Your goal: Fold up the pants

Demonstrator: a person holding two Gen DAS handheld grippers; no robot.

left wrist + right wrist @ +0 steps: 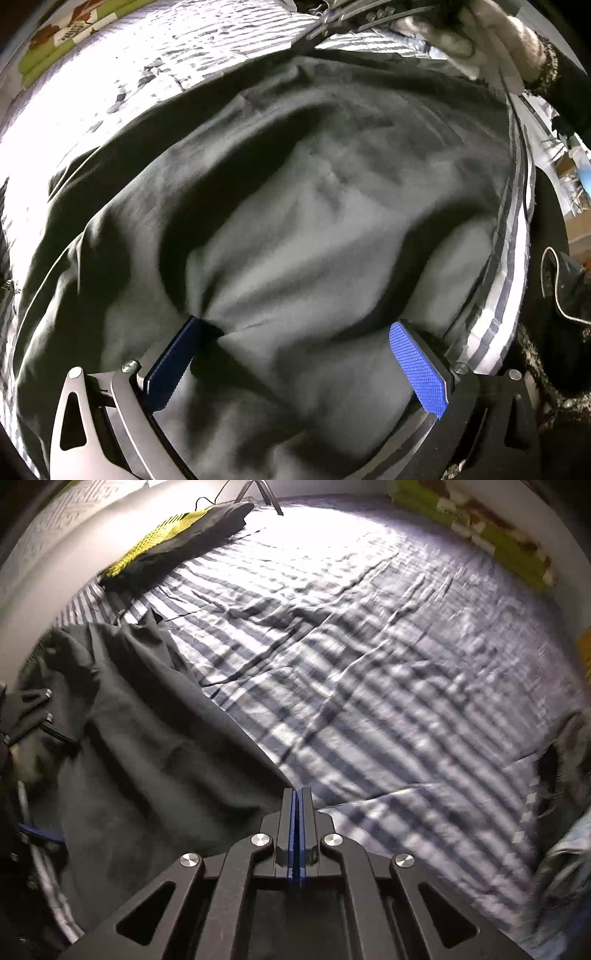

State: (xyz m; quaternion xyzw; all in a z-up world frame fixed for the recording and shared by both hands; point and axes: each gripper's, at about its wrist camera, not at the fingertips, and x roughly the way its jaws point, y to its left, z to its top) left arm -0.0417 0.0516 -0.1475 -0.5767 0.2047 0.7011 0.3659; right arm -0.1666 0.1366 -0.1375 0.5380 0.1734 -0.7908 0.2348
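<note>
while the pants (295,206) lie rumpled on the striped bed (369,646), folding appears barely begun; left gripper (295,354) spread over them, right gripper (297,808) pressed together, seemingly pinching an edge.

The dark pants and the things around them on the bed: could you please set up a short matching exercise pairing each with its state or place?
Things:
1. left gripper
2. right gripper
3. dark pants
4. yellow-and-black cloth

States:
a. lies at the far edge of the striped sheet
b. jaws wide apart
c. spread in wrinkles on the bed
d. pads pressed together

Pairs: 1-b, 2-d, 3-c, 4-a
</note>
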